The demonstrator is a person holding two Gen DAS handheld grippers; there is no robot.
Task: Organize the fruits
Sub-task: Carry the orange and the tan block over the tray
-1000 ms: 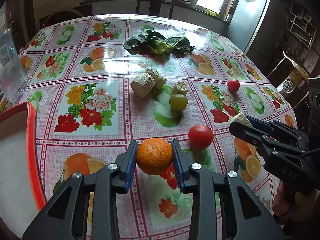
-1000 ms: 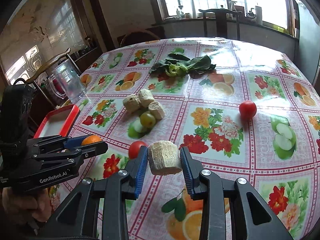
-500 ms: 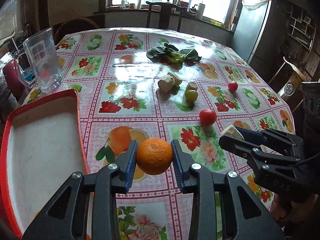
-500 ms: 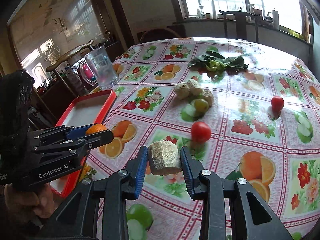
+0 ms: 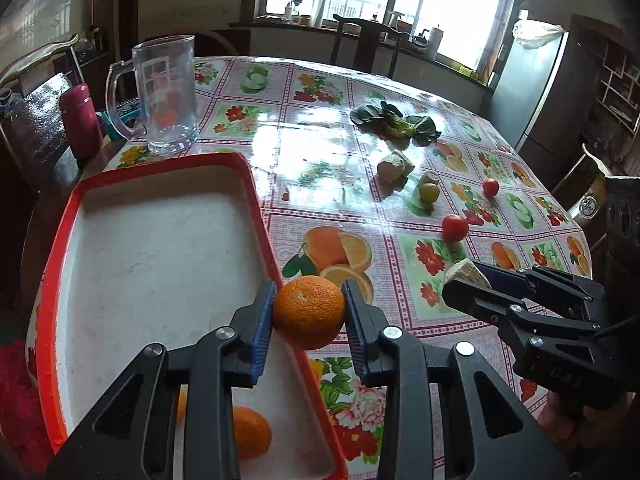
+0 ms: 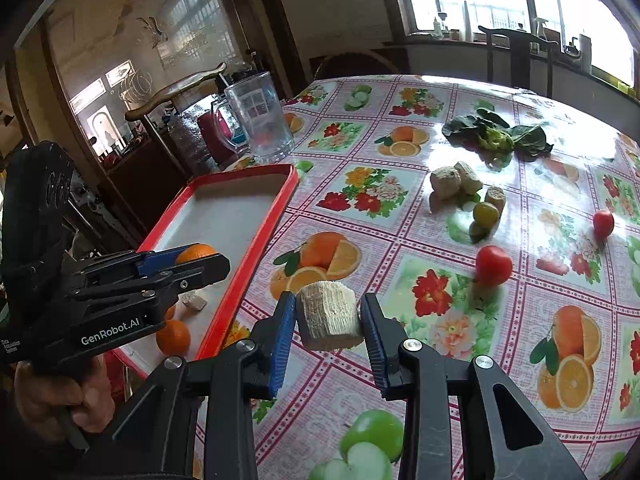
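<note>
My left gripper [image 5: 309, 312] is shut on an orange [image 5: 309, 311] and holds it above the right rim of the red tray [image 5: 60, 240]. Another orange [image 5: 250, 432] lies in the tray's near end. My right gripper [image 6: 328, 320] is shut on a beige corn-cob piece [image 6: 328, 316], held above the tablecloth right of the tray [image 6: 288, 188]. On the table lie two red tomatoes [image 6: 493, 266] [image 6: 603, 222], a green fruit [image 6: 486, 213] and more cob pieces [image 6: 446, 182].
A glass mug [image 5: 166, 96] stands behind the tray, with a red bottle [image 5: 80, 120] beside it. Leafy greens [image 5: 394, 122] lie at the far side of the table. Chairs ring the table. A small beige piece [image 6: 194, 302] lies in the tray.
Both grippers have moved left toward the tray with their loads. The orange now hangs over the tray's right rim; the tray fills more of the left view.
</note>
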